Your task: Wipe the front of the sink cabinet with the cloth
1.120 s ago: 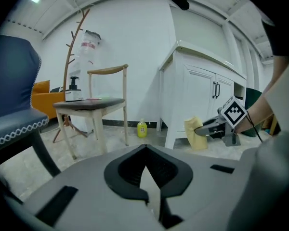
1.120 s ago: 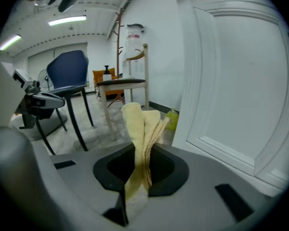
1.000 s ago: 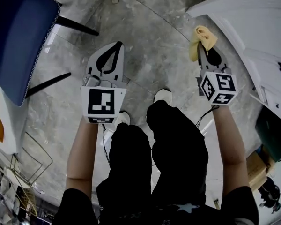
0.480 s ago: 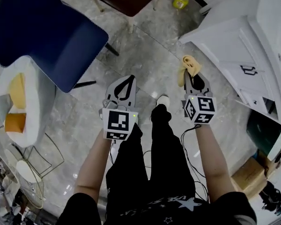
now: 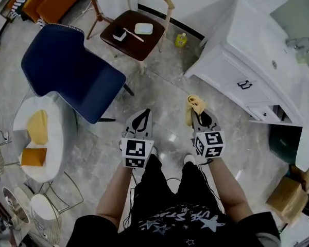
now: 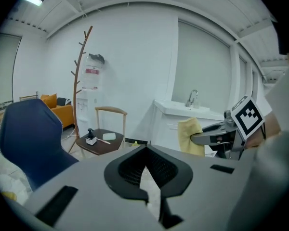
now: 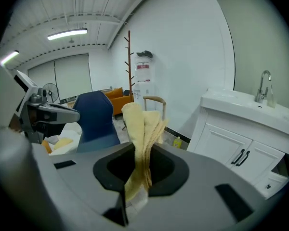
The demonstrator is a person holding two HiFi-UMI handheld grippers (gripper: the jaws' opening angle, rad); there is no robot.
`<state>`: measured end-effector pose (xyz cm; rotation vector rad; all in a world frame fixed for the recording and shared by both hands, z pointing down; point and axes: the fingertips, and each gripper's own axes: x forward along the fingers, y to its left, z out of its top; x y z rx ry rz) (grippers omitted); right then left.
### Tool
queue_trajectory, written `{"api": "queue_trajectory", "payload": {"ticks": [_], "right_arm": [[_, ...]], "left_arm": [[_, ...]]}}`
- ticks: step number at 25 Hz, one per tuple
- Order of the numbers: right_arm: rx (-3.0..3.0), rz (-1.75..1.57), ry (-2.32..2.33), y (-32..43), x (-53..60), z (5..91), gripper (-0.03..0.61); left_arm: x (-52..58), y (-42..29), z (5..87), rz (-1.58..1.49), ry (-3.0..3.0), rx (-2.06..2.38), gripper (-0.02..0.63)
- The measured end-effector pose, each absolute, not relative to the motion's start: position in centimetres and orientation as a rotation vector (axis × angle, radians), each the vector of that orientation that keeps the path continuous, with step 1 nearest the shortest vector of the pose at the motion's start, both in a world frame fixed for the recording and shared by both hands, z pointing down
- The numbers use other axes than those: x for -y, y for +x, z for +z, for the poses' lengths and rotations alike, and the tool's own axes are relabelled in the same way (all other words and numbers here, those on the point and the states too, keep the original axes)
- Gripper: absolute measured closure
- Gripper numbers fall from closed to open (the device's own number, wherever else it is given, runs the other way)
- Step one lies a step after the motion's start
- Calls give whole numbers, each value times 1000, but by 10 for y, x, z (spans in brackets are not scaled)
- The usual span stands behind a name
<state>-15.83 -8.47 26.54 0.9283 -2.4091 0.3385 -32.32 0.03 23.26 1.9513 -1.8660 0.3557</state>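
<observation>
The white sink cabinet [image 5: 232, 71] stands to the front right, with dark door handles and a faucet [image 5: 298, 44] on top. My right gripper [image 5: 196, 111] is shut on a folded yellow cloth [image 5: 193, 105], which sticks up past the jaw tips. It hangs over the floor, well short of the cabinet. In the right gripper view the cloth [image 7: 143, 124] rises between the jaws and the cabinet [image 7: 231, 150] lies to the right. My left gripper [image 5: 145, 113] is shut and holds nothing. Its own view shows the cabinet [image 6: 166, 121] beyond the jaws and the cloth [image 6: 191, 136] at the right.
A blue chair [image 5: 72, 71] stands to the front left. Beside it is a wooden chair [image 5: 136, 32] carrying small items. A yellow bottle [image 5: 181, 39] sits on the floor by the cabinet corner. A white seat with yellow cushions [image 5: 38, 138] is at the left. A cardboard box [image 5: 288, 189] lies at the right.
The head view has swung up from the floor, so the cabinet top and the chairs now show. Both grippers look smaller and closer together. The cloth stays in the right gripper.
</observation>
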Motion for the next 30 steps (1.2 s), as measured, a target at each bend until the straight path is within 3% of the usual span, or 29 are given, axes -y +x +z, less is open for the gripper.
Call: {"api": "queue_trajectory", "payload": {"ticks": [9, 20, 30], "right_arm": [[2524, 303, 837, -112, 66, 197, 515], [2664, 127, 660, -24, 36, 124, 515], [2776, 126, 515, 89, -24, 100, 517]], "left_arm": [[-44, -284, 149, 356, 1828, 2056, 598], [-97, -149, 69, 234, 1781, 2193, 598], [-171, -16, 64, 215, 1694, 2291, 598]]}}
